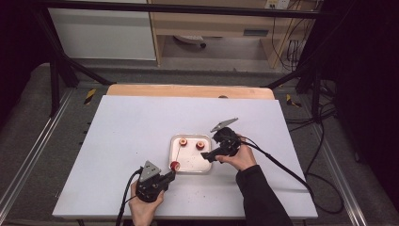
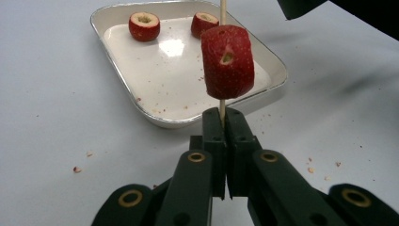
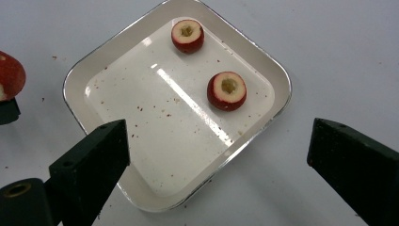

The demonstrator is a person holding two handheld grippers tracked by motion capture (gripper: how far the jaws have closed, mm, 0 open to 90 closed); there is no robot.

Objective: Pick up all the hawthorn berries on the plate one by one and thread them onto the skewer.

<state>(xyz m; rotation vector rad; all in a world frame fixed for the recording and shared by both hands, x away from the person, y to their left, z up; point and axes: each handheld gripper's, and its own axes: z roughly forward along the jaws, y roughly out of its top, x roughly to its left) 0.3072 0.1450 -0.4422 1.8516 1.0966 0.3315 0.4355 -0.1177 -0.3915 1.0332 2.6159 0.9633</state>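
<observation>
Hawthorn fruit [image 2: 227,62] rides a thin skewer [image 2: 222,110] pinched by the left tool [image 2: 225,123] near the tray [image 3: 277,75]; soft, light, grip its red sides. Right tool [image 3: 216,155] gapes spread above.

Counter [image 1: 141,122]: a white sheet covers the top, flecked with reddish crumbs; a strip of bare wood [image 1: 188,91] shows along the far edge, well beyond the claws.
Frame: black metal bars [image 1: 179,8] cross overhead, with slanted struts [image 1: 70,66] dropping at both far corners.
Floor: grey, with metal rails [image 1: 28,160] down either side and yellow-black tape marks [image 1: 89,96] near the far corners.
Back wall: a white panel [image 1: 103,33] to the far left, a light wooden cabinet [image 1: 211,28] behind the counter.
Right side: dark, with black cables [image 1: 324,141] trailing over the floor.
Light: even, from above.
</observation>
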